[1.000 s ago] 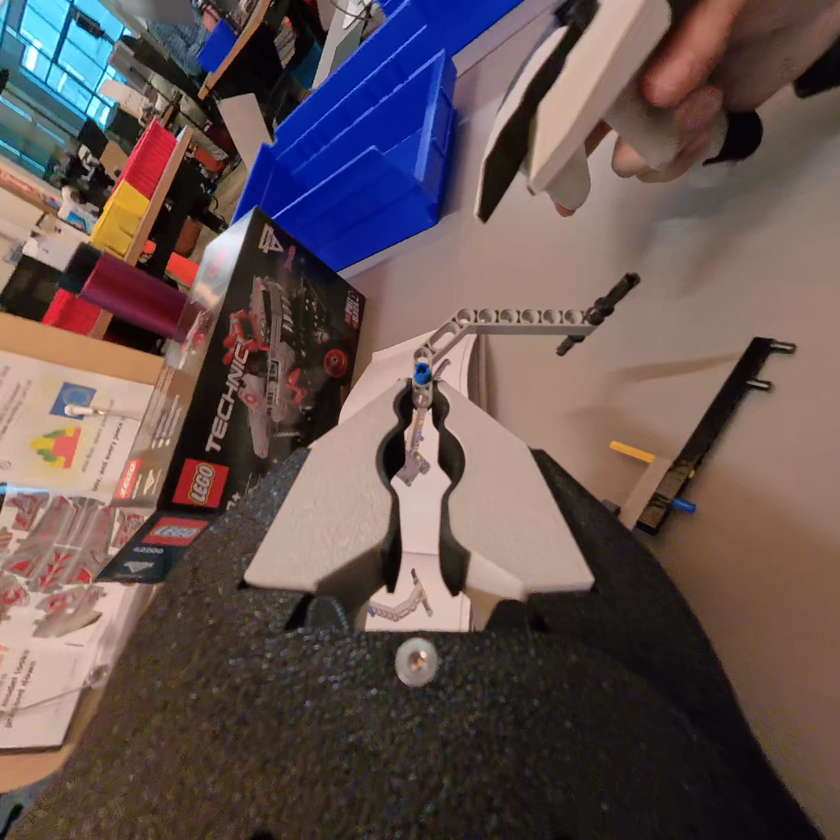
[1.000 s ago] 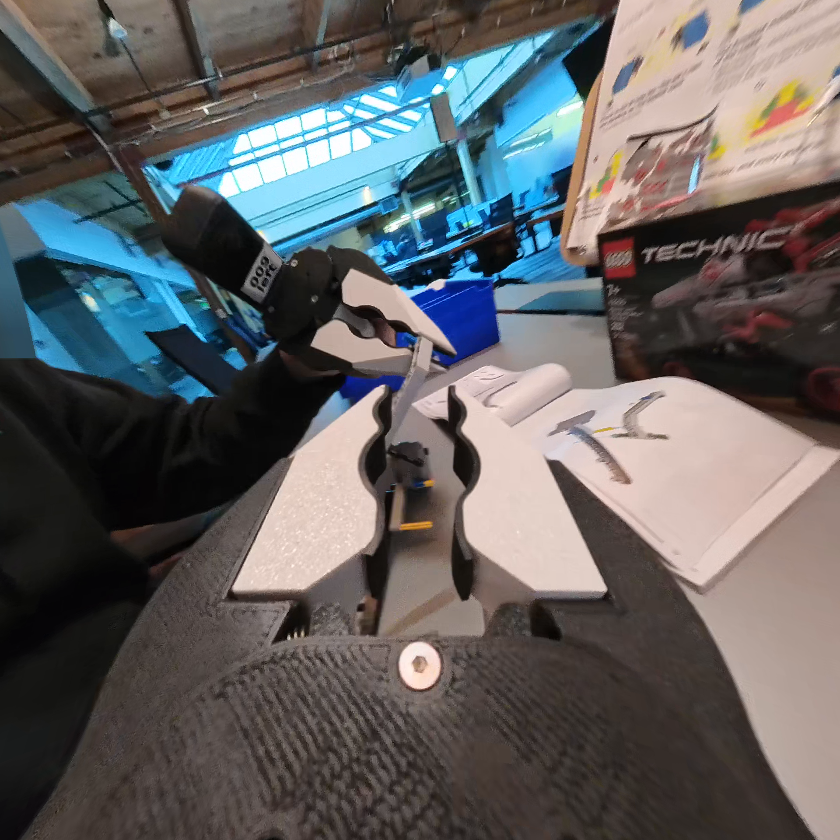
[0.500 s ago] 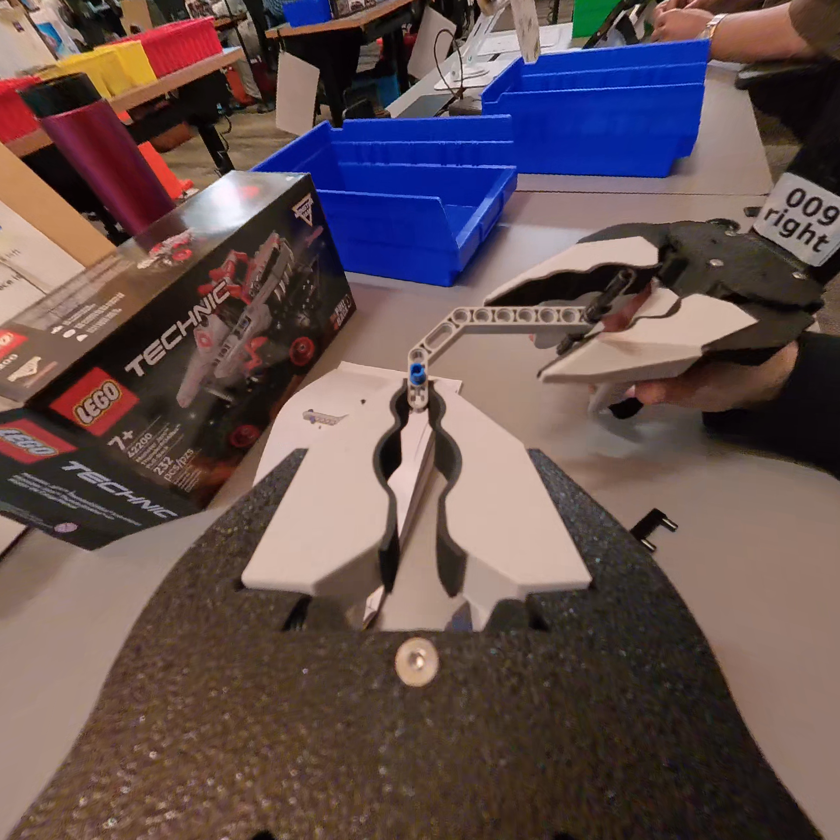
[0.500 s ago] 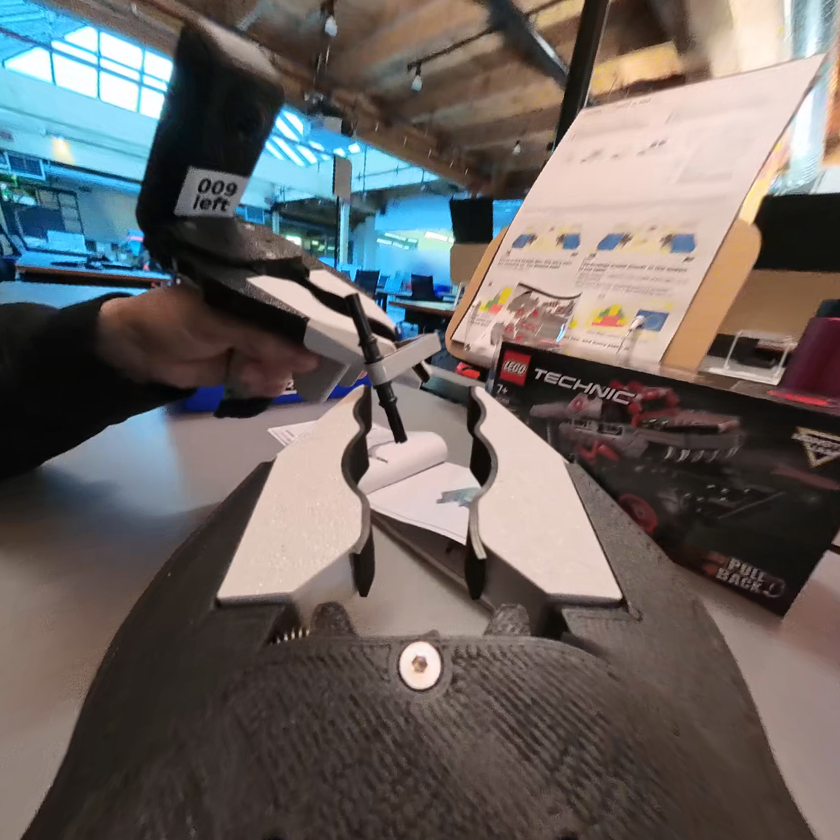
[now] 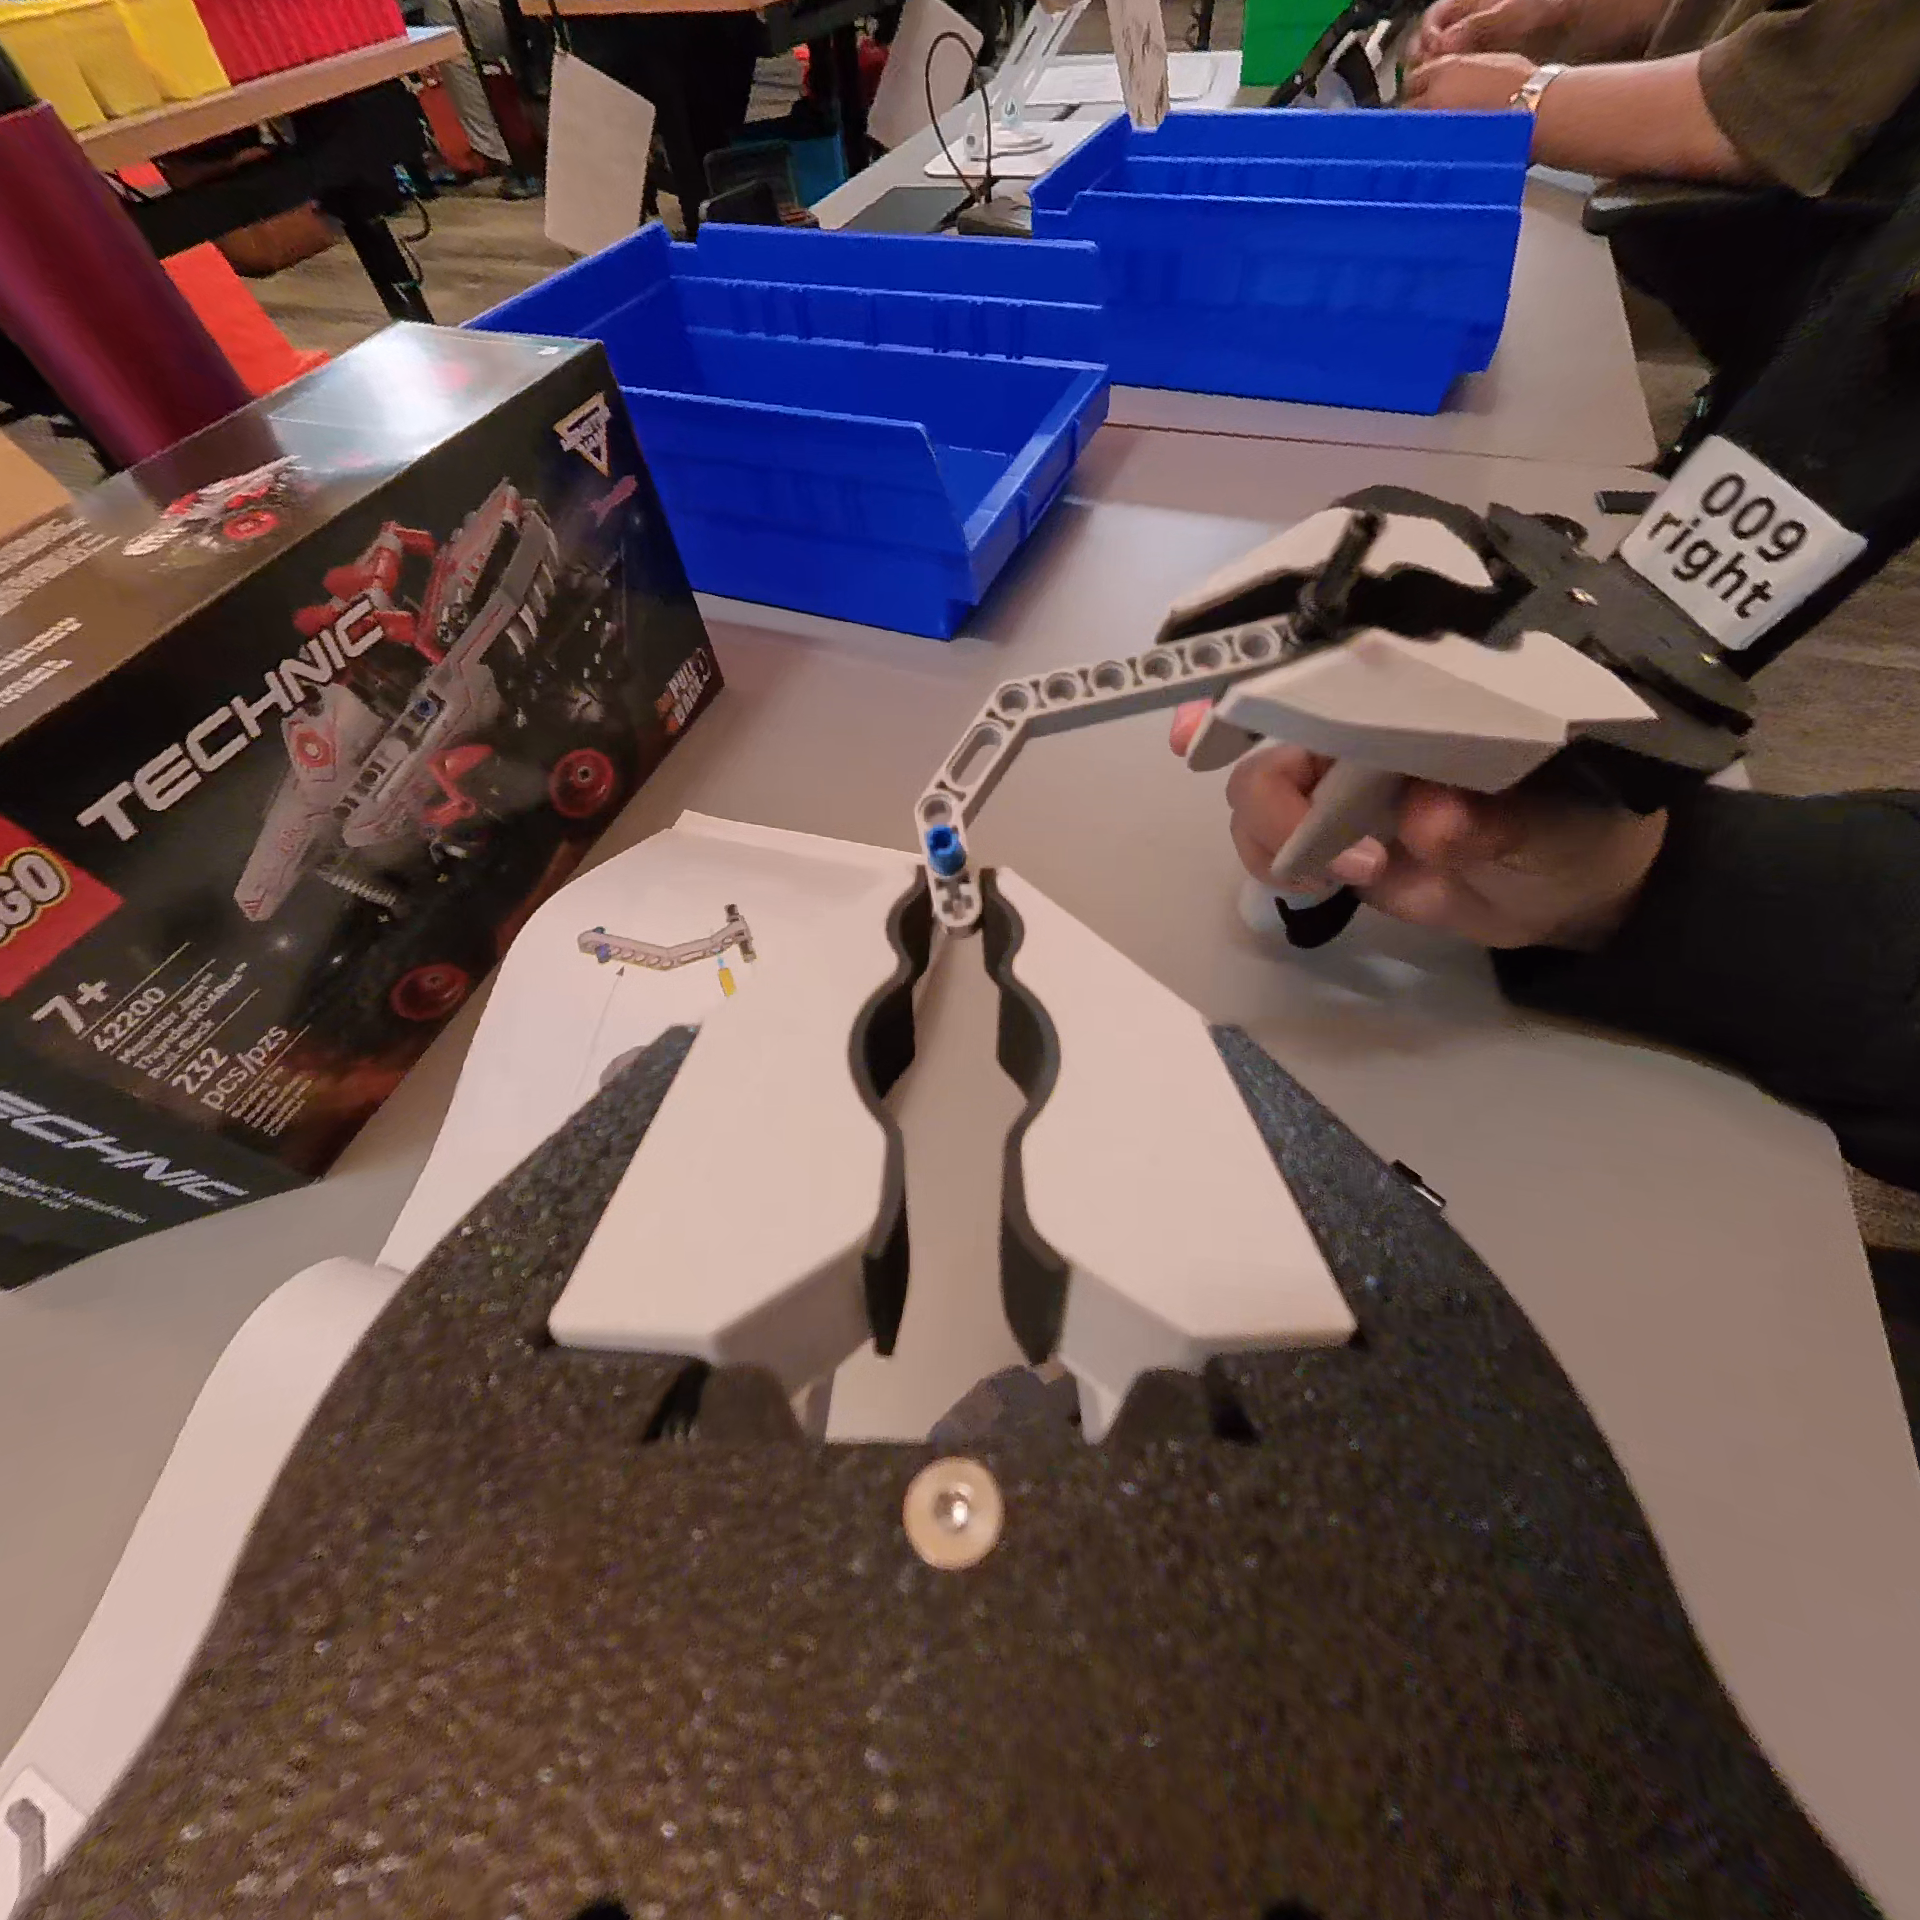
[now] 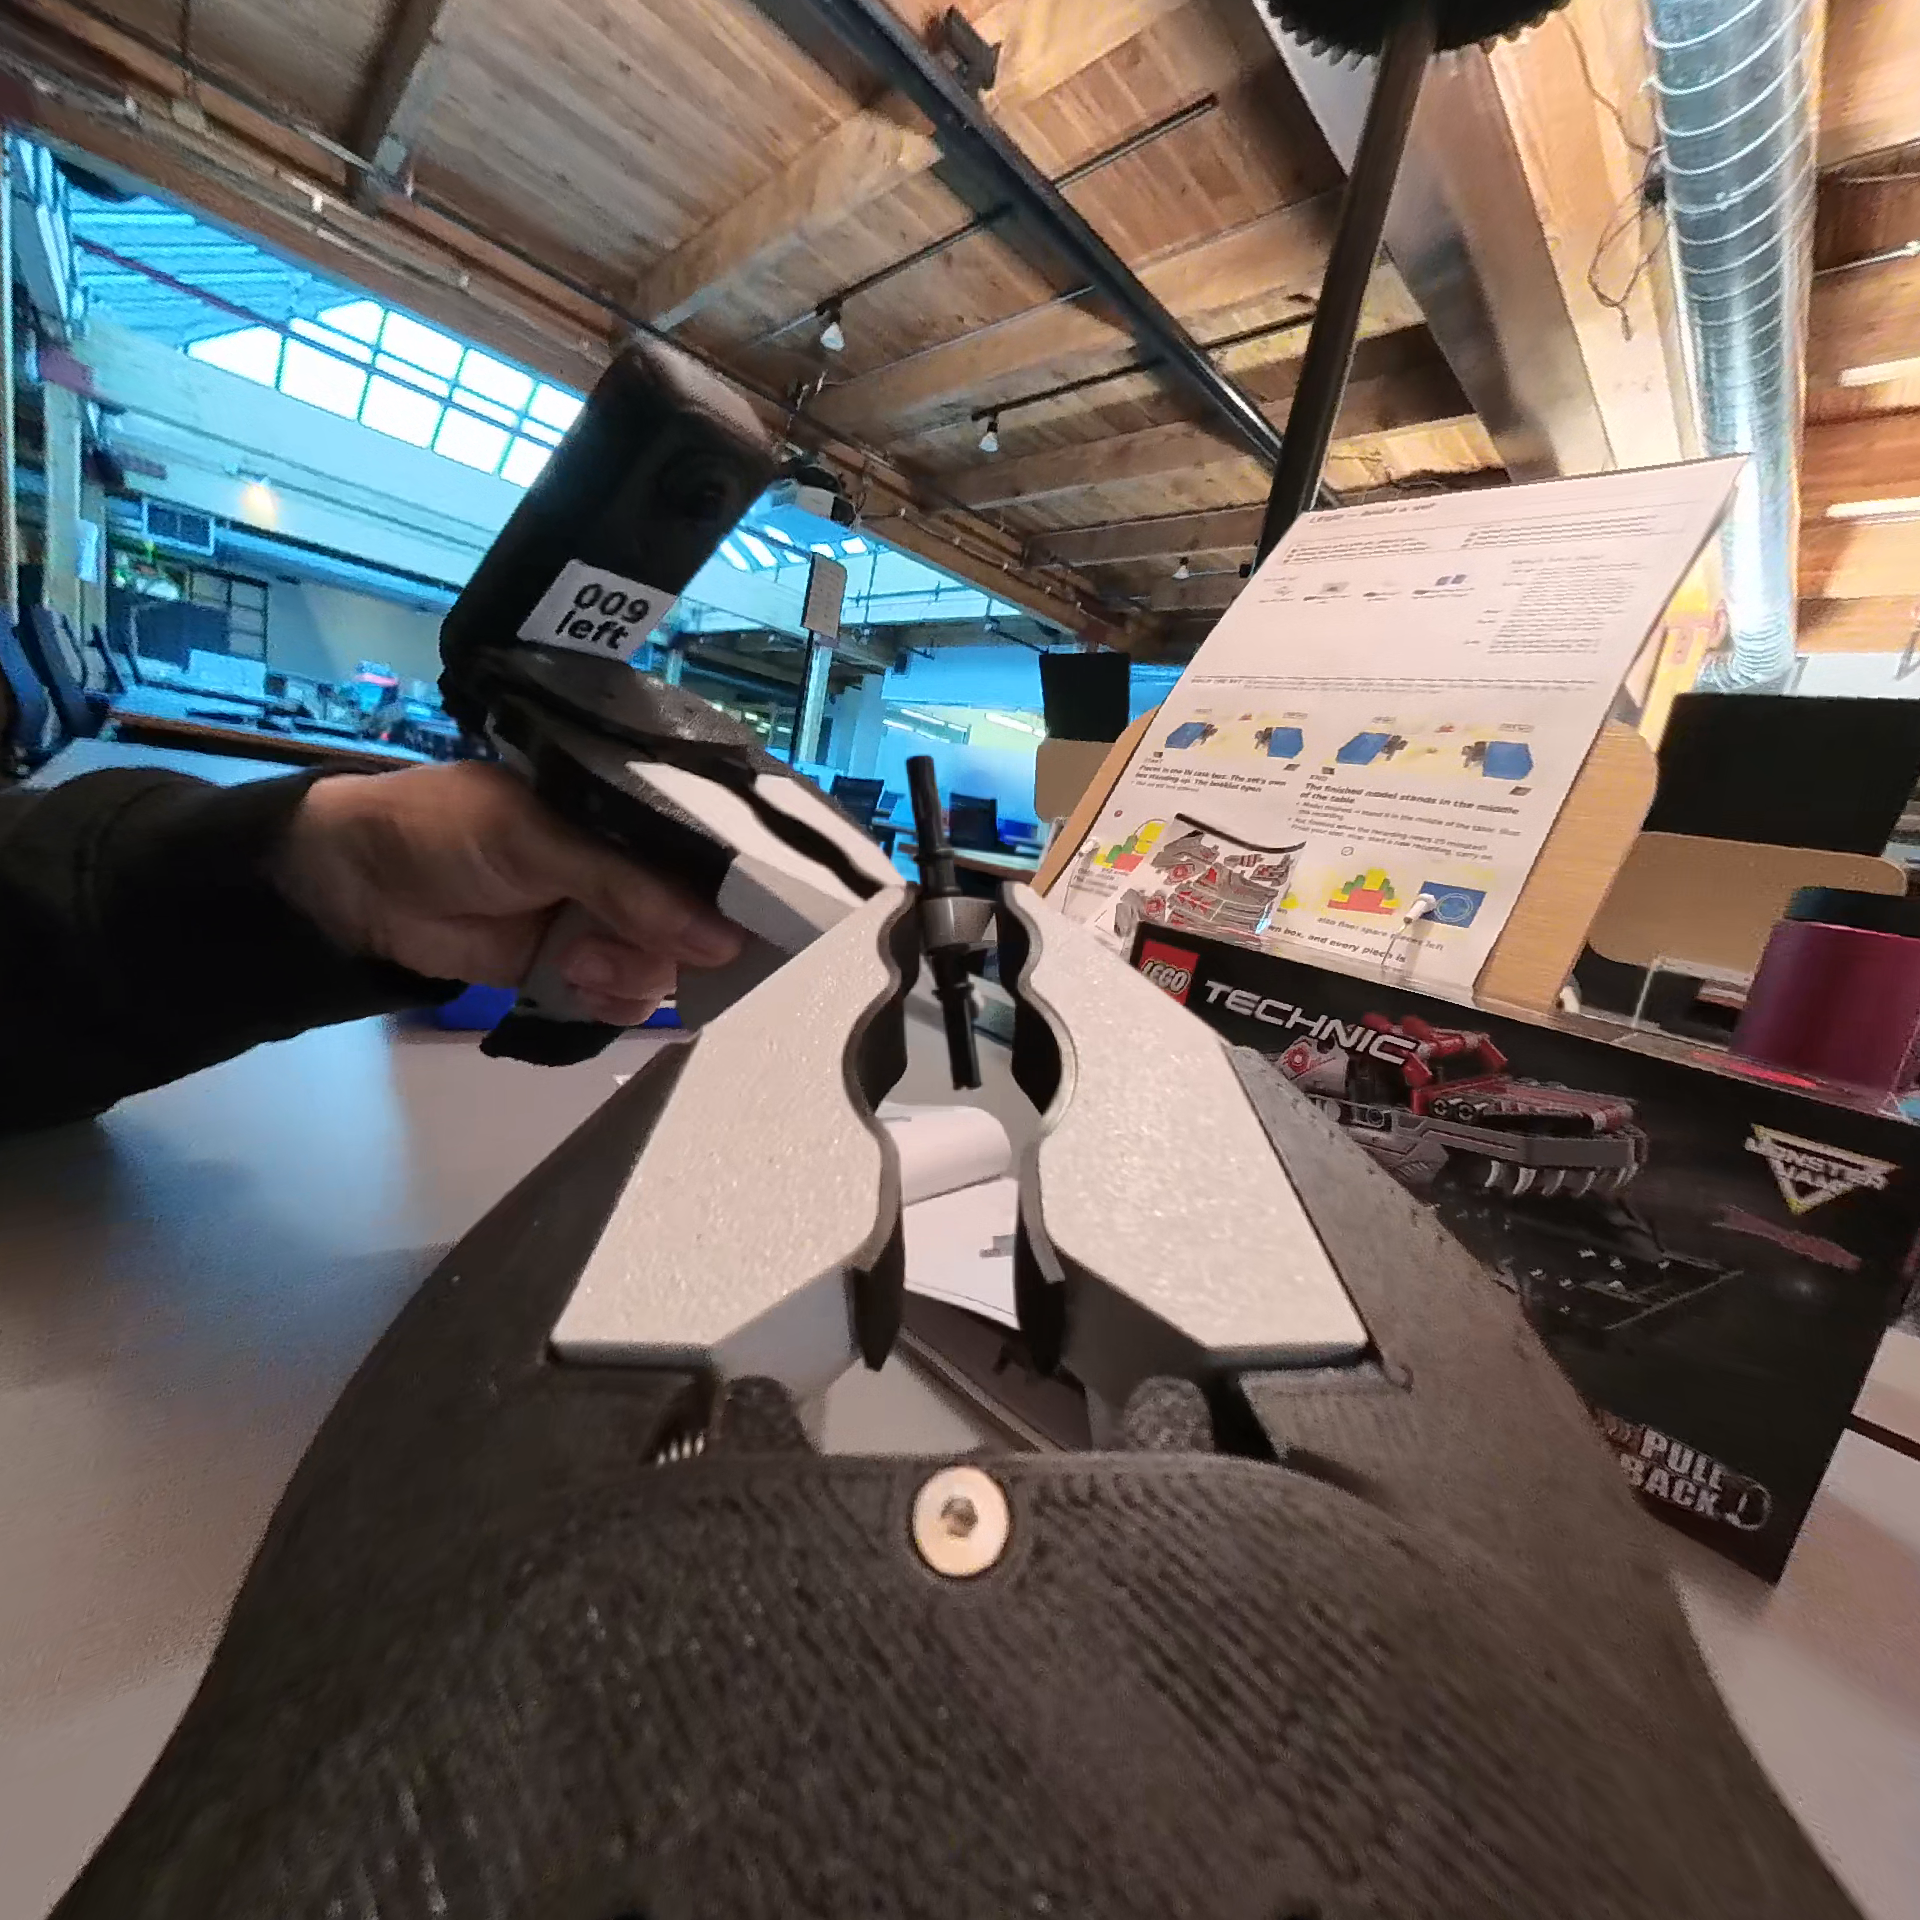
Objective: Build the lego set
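A bent grey Technic beam (image 5: 1081,691) is held in the air between both grippers. My left gripper (image 5: 956,899) is shut on its lower end, just under a blue pin (image 5: 943,840). A black axle (image 6: 940,883) passes through the beam's far end (image 6: 951,925). My right gripper (image 6: 958,920) has its jaws narrowed onto that end, with the axle standing upright between the fingertips. The right gripper also shows in the left wrist view (image 5: 1236,655), and the left gripper shows in the right wrist view (image 6: 831,868).
The black Lego set box (image 5: 312,727) stands at the left, beside the open instruction booklet (image 5: 727,935). Blue bins (image 5: 883,436) stand behind. A maroon bottle (image 5: 83,291) and a propped instruction board (image 6: 1403,727) stand beyond the box. Another person's arm (image 5: 1579,114) is at the far right. Tip to tip, the grippers are about 6 centimeters apart.
The right gripper came in around the beam's axle end and narrowed its jaws onto it. The left gripper turned level and kept hold of the beam.
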Demonstrator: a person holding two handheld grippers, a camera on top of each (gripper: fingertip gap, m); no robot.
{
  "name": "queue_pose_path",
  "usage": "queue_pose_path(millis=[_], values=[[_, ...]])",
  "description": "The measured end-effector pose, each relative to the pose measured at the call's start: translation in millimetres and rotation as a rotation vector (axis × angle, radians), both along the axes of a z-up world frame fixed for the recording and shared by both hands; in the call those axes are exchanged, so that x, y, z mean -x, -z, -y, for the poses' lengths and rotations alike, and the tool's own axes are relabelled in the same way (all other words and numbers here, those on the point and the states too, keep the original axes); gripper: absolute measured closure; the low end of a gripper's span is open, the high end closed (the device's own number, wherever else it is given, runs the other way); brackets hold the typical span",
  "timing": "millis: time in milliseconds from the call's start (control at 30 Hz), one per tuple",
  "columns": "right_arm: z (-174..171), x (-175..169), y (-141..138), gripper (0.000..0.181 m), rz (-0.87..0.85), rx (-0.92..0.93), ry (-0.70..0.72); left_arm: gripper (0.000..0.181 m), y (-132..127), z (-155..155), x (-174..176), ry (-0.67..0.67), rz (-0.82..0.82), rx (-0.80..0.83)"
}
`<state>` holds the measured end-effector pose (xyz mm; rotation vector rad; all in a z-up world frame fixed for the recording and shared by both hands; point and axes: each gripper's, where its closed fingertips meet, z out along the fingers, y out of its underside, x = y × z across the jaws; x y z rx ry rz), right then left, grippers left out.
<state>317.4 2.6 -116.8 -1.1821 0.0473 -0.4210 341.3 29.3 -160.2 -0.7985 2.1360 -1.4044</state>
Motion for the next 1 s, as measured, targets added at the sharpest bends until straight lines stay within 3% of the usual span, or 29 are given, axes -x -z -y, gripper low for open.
queue_pose_path(millis=[433, 1000], values=[[16, -11, -5, 0.176, -0.126, -0.116, -0.053, 0.172, 7, 14, 10, 0.066, 0.006, -0.05], [20, -15, -8, 0.177, -0.151, -0.159, -0.056, 0.172, 7, 18, 13, 0.084, 0.04, -0.082]])
